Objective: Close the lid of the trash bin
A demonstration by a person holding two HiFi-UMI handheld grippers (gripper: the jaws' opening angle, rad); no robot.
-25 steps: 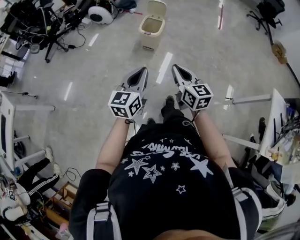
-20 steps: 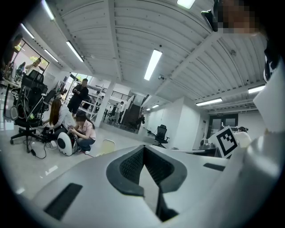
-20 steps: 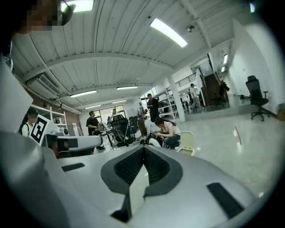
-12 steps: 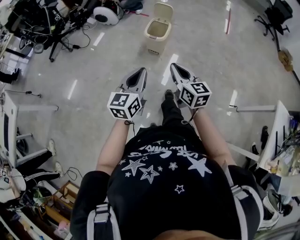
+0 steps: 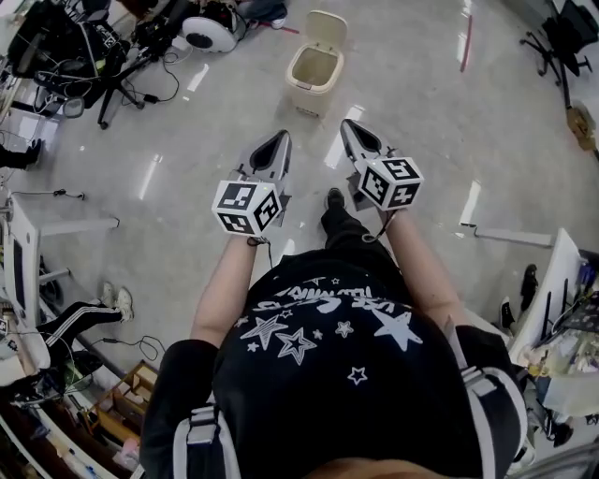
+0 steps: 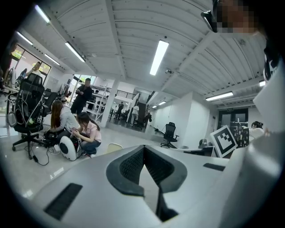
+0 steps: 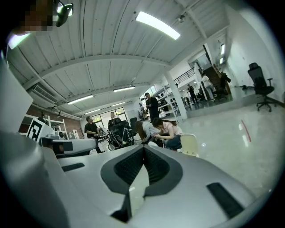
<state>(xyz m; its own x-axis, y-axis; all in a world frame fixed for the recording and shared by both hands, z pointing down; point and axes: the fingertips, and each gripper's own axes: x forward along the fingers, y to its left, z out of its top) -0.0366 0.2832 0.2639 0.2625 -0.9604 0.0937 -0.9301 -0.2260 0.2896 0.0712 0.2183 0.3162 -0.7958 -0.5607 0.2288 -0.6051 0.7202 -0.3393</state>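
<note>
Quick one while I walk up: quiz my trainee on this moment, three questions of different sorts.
1. True or false: the lid of the cream plastic trash bin is already closed.
2. Which touches the bin? A: left gripper. B: right gripper. C: neither.
3. Fill in: both grippers' jaws are ____, holding nothing.

Key: 1 false, the lid stands open; 2 C; 3 shut.

One trash bin [image 5: 316,67]; left tongs [image 5: 283,139], right tongs [image 5: 347,125]: two; bystanders [image 6: 89,133] maybe five.
</note>
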